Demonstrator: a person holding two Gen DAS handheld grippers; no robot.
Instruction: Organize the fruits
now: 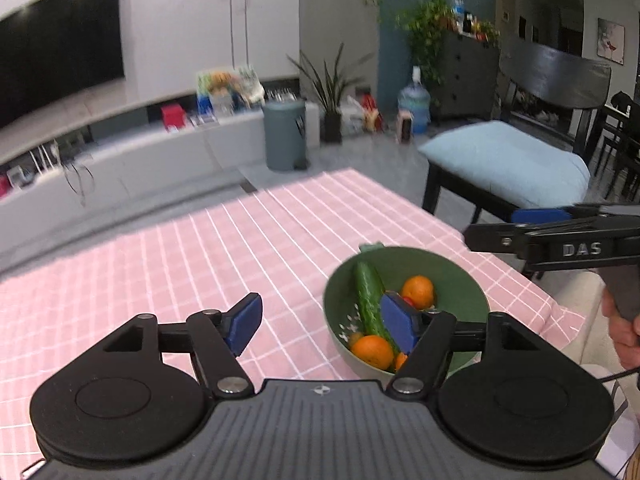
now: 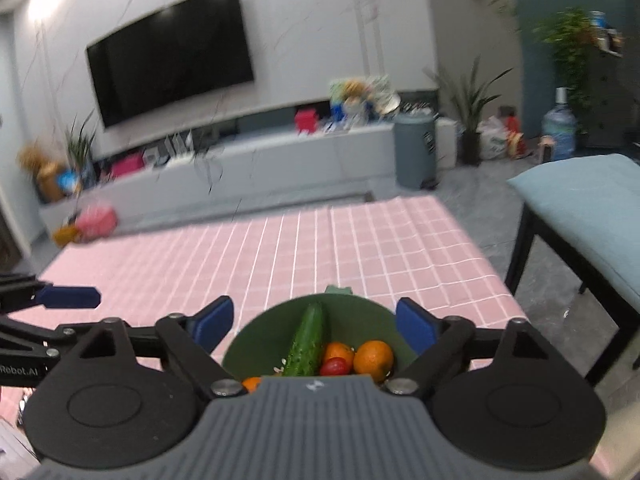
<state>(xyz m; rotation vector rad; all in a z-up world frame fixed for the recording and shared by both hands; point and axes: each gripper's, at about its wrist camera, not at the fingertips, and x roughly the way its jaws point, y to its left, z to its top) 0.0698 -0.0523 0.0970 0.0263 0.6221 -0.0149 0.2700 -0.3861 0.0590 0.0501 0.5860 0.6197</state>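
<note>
Nearest the lens in both views is the tool itself: my right tool [image 2: 314,326] hangs over the near rim of the bowl with its blue pads spread wide and nothing between them, and my left tool [image 1: 320,322] stands equally wide and empty, its right pad overlapping the bowl's left side in the picture.

Surface [image 2: 280,248]: pink checked cloth, bare apart from the bowl at its near right corner.

Green bowl [image 2: 362,314]: holds all the visible produce, directly ahead of and below the right tool, to the right of the left tool's centre line.

Cucumber [image 2: 308,340]: long axis runs away from me, nearly parallel to the right tool's fingers, top end leaning on the far wall.

Oranges: one [image 2: 373,360] right of the cucumber, another [image 2: 338,351] beside it, a third [image 1: 372,353] at the near rim.

Cherry tomato [image 2: 334,367]: between cucumber and right orange.

Judgement: the right tool is nearer and better aligned; its spread pads would close across the cucumber's width.
</note>
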